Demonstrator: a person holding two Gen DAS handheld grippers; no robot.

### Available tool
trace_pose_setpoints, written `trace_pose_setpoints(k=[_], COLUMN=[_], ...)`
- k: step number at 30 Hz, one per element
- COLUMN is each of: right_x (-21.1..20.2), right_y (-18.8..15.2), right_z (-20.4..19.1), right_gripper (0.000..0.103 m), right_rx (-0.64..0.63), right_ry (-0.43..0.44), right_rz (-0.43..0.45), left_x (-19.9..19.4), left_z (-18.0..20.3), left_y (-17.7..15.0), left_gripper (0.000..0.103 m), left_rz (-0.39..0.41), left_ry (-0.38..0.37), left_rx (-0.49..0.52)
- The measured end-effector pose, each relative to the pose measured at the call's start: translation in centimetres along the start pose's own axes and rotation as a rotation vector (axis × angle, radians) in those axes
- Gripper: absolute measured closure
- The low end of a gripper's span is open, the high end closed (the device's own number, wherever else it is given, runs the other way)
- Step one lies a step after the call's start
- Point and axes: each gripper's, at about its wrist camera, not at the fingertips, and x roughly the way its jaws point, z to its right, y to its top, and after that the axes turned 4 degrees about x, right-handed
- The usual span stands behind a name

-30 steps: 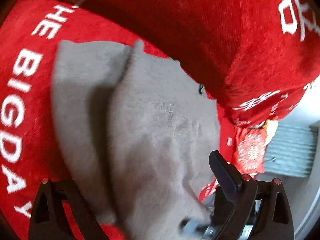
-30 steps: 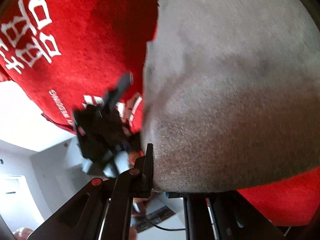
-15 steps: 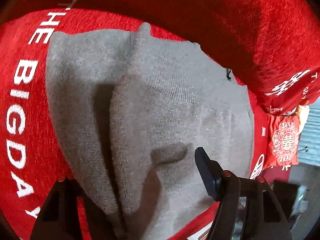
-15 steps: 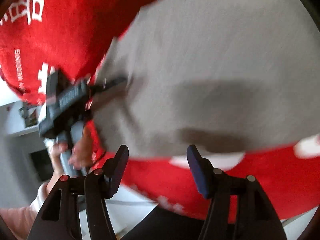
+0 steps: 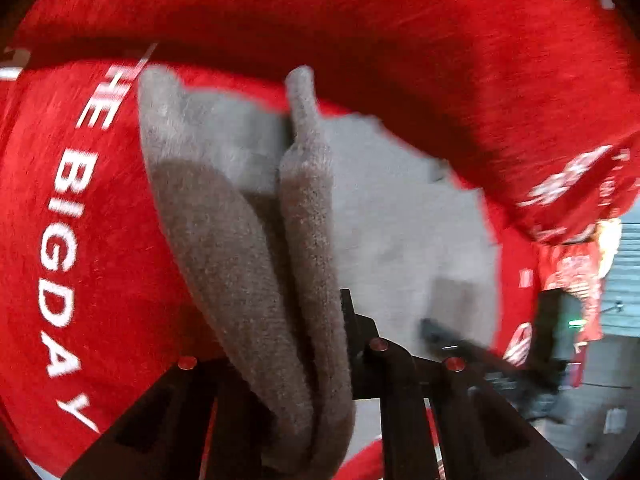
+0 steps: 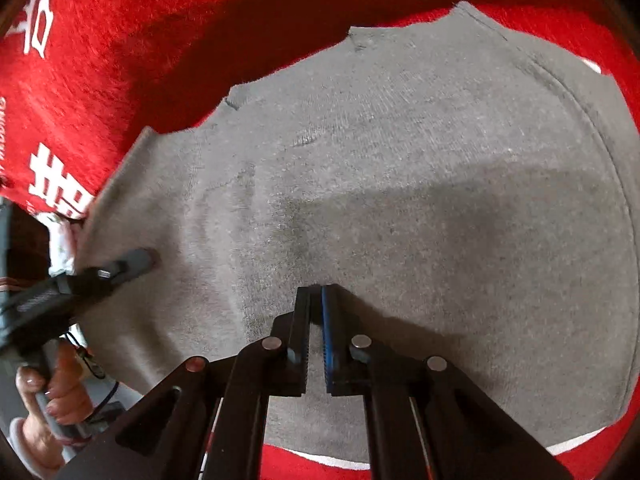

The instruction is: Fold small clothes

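Observation:
A small grey knitted garment (image 6: 400, 168) lies on a red cover. In the left wrist view my left gripper (image 5: 304, 344) is shut on a bunched fold of the grey garment (image 5: 304, 240) and lifts it into a ridge. In the right wrist view my right gripper (image 6: 316, 300) is shut, its tips pressing down on the flat middle of the garment with no cloth visibly between the jaws. The left gripper shows in the right wrist view (image 6: 132, 264) at the garment's left edge. The right gripper shows dark and blurred in the left wrist view (image 5: 460, 344).
The red cover (image 5: 80, 240) carries white letters reading "THE BIG DAY". A red cushion or backrest (image 5: 440, 60) rises behind the garment. The person's hand (image 6: 52, 392) holds the left gripper's handle. A grey floor and pale furniture (image 5: 624, 280) lie past the right edge.
My left gripper has closed on the garment's edge and lifted it into a fold. My right gripper has shut and come down onto the middle of the cloth.

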Motion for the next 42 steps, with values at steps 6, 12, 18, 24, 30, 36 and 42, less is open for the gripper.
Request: trace_pose_setpoints(k=[6, 12, 18, 24, 30, 36, 42], right_x=[-3.1, -9.0, -9.4, -8.3, -8.2, -6.7, -5.3], right_y=[-0.2, -0.6, -1.3, -2.2, -2.6, -2.5, -1.7], right_z=[4.6, 12.3, 19.9, 23.6, 25.5, 26.7, 26.4], right_gripper=[0.096, 0.095, 0.09, 0.09, 0.09, 0.09, 0.09], right_rx=[0.098, 0.256, 0.423, 0.503, 0.522, 0.546, 0.569], right_ry=[0.171, 0.295, 0.375, 0.46, 0.506, 0.532, 0.548], right_rz=[-0.014, 0.087, 0.09, 0.074, 0.052, 0.045, 0.044], left_x=[-1.9, 2.4, 13.5, 17.6, 17.1, 15.7, 12.9], left_z=[9.9, 20.9, 28.1, 28.5, 30.1, 31.8, 31.2], left_y=[1.4, 1.3, -1.3, -2.7, -3.4, -3.8, -3.0], left_gripper=[0.087, 0.087, 0.087, 0.086, 0.059, 0.044, 0.044], left_rz=[0.064, 0.039, -0.082, -0.128, -0.123, -0.084, -0.028], left_ry=[-0.075, -0.068, 0.04, 0.144, 0.203, 0.174, 0.182], left_rx=[0.16, 0.353, 0.52, 0.561, 0.647, 0.683, 0.667])
